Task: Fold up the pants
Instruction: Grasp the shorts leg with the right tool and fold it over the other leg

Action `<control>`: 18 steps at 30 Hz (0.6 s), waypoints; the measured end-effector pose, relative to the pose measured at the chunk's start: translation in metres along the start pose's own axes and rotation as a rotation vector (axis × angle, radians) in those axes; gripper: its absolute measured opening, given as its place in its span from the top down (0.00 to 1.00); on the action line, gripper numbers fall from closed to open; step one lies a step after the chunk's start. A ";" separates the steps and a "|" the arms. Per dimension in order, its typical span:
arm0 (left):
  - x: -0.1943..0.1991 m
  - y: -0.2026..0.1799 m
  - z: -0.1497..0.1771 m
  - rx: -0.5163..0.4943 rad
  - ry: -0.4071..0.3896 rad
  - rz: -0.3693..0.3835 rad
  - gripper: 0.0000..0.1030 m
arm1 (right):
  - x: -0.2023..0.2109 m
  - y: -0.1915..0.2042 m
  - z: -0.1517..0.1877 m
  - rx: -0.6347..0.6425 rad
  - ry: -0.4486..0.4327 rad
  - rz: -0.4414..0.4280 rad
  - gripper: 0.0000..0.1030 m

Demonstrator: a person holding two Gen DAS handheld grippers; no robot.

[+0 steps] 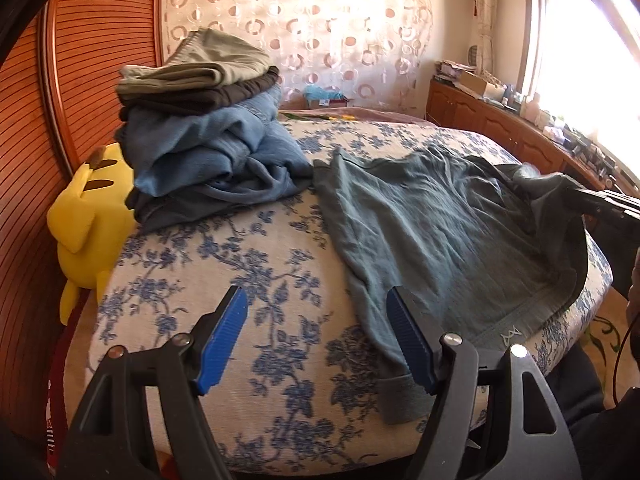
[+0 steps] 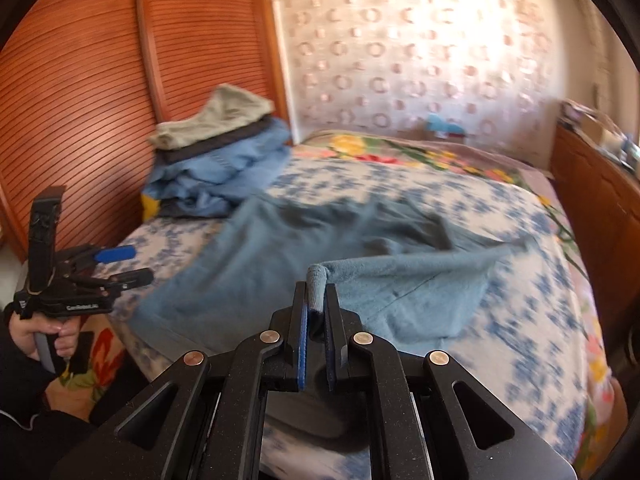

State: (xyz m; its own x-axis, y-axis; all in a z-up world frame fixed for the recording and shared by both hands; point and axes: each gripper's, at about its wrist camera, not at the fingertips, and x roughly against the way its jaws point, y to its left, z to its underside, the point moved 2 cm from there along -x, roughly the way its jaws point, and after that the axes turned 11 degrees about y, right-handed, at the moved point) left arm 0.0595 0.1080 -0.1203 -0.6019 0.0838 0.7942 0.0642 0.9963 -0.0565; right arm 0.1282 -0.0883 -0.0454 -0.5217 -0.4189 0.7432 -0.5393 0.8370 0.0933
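Covering the bed, one blue-floral spread carries one teal pants. Left gripper fingers spread, empty; right gripper pinches a pants edge. Beyond: one clothes stack, one yellow plush, louvred wardrobe.

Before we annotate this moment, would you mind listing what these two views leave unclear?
- Right wrist view: the pants and bedspread are motion-blurred, so creases and seams are unreadable.
- Left wrist view: the right hand-held gripper is cut off by the frame edge, and cloth covers its tips.
- Left wrist view: window glare washes out the items on the cabinet.
- Both views: the clothes pile shows folded edges only; garment types unclear.
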 end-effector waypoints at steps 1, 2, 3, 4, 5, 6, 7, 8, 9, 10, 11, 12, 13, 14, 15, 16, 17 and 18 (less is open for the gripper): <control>0.001 0.002 0.000 0.004 -0.002 -0.002 0.30 | -0.007 0.009 -0.004 0.017 0.004 -0.016 0.96; 0.001 0.004 0.000 0.007 -0.004 -0.004 0.30 | -0.012 0.015 -0.007 0.029 0.008 -0.027 0.96; 0.002 0.006 0.000 0.010 -0.006 -0.005 0.30 | -0.019 0.023 -0.009 0.045 0.015 -0.042 0.96; 0.003 0.008 0.000 0.013 -0.008 -0.007 0.30 | -0.023 0.029 -0.011 0.055 0.022 -0.052 0.96; 0.003 0.010 0.000 0.014 -0.008 -0.009 0.30 | -0.030 0.035 -0.013 0.065 0.032 -0.062 0.96; 0.004 0.011 0.000 0.016 -0.009 -0.012 0.30 | -0.034 0.038 -0.013 0.069 0.039 -0.069 0.96; 0.004 0.012 0.001 0.017 -0.010 -0.015 0.30 | -0.039 0.043 -0.014 0.075 0.049 -0.076 0.96; 0.004 0.014 0.001 0.020 -0.011 -0.016 0.30 | -0.045 0.046 -0.014 0.079 0.060 -0.083 0.96; 0.004 0.016 0.002 0.023 -0.011 -0.017 0.30 | -0.050 0.049 -0.013 0.079 0.071 -0.091 0.96; 0.004 0.017 0.002 0.025 -0.012 -0.018 0.30 | -0.052 0.050 -0.011 0.078 0.078 -0.098 0.96; 0.004 0.019 0.002 0.030 -0.012 -0.020 0.30 | -0.055 0.052 -0.011 0.077 0.085 -0.106 0.96; 0.004 0.020 0.003 0.032 -0.012 -0.021 0.30 | -0.058 0.054 -0.012 0.076 0.090 -0.113 0.96; 0.004 0.022 0.003 0.037 -0.013 -0.022 0.30 | -0.060 0.057 -0.013 0.080 0.094 -0.119 0.96; 0.004 0.023 0.003 0.040 -0.014 -0.023 0.30 | -0.062 0.060 -0.013 0.085 0.096 -0.123 0.96; 0.003 0.024 0.003 0.045 -0.016 -0.023 0.30 | -0.064 0.063 -0.014 0.091 0.099 -0.129 0.96; 0.004 0.026 0.003 0.048 -0.016 -0.025 0.30 | -0.065 0.068 -0.015 0.100 0.104 -0.135 0.96; 0.004 0.028 0.003 0.053 -0.017 -0.027 0.30 | -0.065 0.072 -0.016 0.108 0.105 -0.137 0.96; 0.004 0.028 0.004 0.056 -0.018 -0.028 0.30 | -0.065 0.076 -0.017 0.119 0.102 -0.142 0.96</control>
State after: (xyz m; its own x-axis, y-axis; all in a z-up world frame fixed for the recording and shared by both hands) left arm 0.0557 0.1367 -0.1207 -0.6174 0.0556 0.7847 0.0026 0.9976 -0.0687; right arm 0.1324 0.0087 -0.0749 -0.3684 -0.4866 0.7921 -0.6800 0.7221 0.1273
